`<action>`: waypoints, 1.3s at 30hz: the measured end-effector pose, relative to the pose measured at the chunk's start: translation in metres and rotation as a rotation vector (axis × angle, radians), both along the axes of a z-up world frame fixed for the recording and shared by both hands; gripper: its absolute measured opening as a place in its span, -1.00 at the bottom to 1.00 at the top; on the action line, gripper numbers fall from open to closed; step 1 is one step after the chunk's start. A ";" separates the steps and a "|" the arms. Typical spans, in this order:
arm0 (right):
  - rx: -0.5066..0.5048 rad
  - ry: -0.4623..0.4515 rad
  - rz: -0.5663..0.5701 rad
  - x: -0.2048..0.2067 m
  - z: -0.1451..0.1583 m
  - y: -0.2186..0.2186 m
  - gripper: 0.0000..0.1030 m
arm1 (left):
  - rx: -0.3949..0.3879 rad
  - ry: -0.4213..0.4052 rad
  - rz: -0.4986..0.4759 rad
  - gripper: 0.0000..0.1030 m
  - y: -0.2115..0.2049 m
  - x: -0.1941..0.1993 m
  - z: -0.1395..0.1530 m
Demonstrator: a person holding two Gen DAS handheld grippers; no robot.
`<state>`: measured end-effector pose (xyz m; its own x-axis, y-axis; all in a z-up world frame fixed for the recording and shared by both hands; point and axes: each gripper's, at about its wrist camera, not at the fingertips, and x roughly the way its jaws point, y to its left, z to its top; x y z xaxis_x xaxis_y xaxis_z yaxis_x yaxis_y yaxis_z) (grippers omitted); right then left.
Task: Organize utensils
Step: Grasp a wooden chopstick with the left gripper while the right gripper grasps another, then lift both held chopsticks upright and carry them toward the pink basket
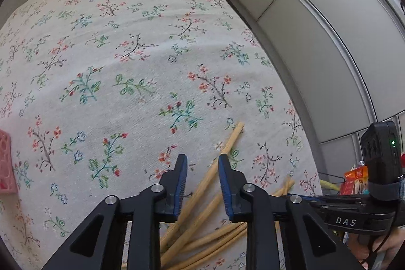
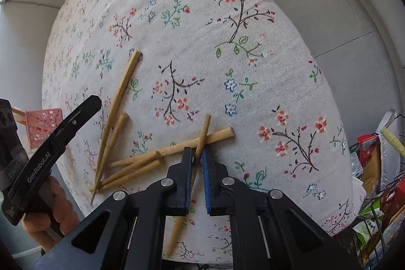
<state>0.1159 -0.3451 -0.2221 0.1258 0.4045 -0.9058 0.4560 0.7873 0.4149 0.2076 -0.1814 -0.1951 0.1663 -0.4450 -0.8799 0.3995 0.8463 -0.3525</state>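
Between the right gripper's (image 2: 198,156) nearly closed jaws, pinched one chopstick (image 2: 202,136) crossing another; best lifted straight up, gently, sparing the pile (image 2: 131,163) left of those jaws. Ahead of the left gripper (image 1: 202,161), jaws spread and empty, lay more chopsticks (image 1: 202,194). Read "DAS" (image 1: 345,221) and "GenRobot.AI" (image 2: 39,167).

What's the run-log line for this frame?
phase: picking chopstick | right gripper: jaws closed on chopstick | left gripper: open over chopstick pile | pink basket: at table's left edge
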 end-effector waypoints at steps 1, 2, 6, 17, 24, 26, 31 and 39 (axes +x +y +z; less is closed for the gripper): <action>0.008 -0.001 -0.005 0.002 -0.001 -0.002 -0.87 | -0.002 -0.004 -0.010 -0.39 -0.004 0.001 0.001; 0.013 -0.004 -0.008 0.004 -0.001 -0.003 -0.88 | -0.002 -0.004 -0.023 -0.39 -0.010 0.002 0.000; 0.014 -0.016 -0.003 0.012 0.000 -0.005 -0.89 | 0.056 -0.010 -0.069 -0.39 -0.032 0.004 -0.010; 0.041 -0.054 -0.035 0.011 0.006 -0.014 -0.89 | 0.163 -0.147 -0.107 -0.78 -0.056 0.005 -0.016; 0.041 -0.148 -0.014 0.008 0.032 -0.011 -0.90 | 0.166 -0.257 -0.050 -0.85 -0.035 0.001 0.010; 0.029 -0.181 -0.003 0.007 0.044 -0.008 -0.90 | 0.147 -0.290 -0.031 -0.85 -0.026 -0.003 0.024; 0.006 -0.282 0.021 0.001 0.074 0.000 -0.90 | 0.106 -0.381 0.013 -0.86 0.001 -0.019 0.062; -0.023 -0.441 0.034 -0.009 0.124 0.016 -0.90 | 0.036 -0.522 0.096 -0.87 0.046 -0.049 0.117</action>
<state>0.1065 -0.3289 -0.0978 0.4888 0.3957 -0.7775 0.2128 0.8102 0.5461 0.1587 -0.1352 -0.0785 0.6250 -0.3775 -0.6832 0.4342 0.8955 -0.0976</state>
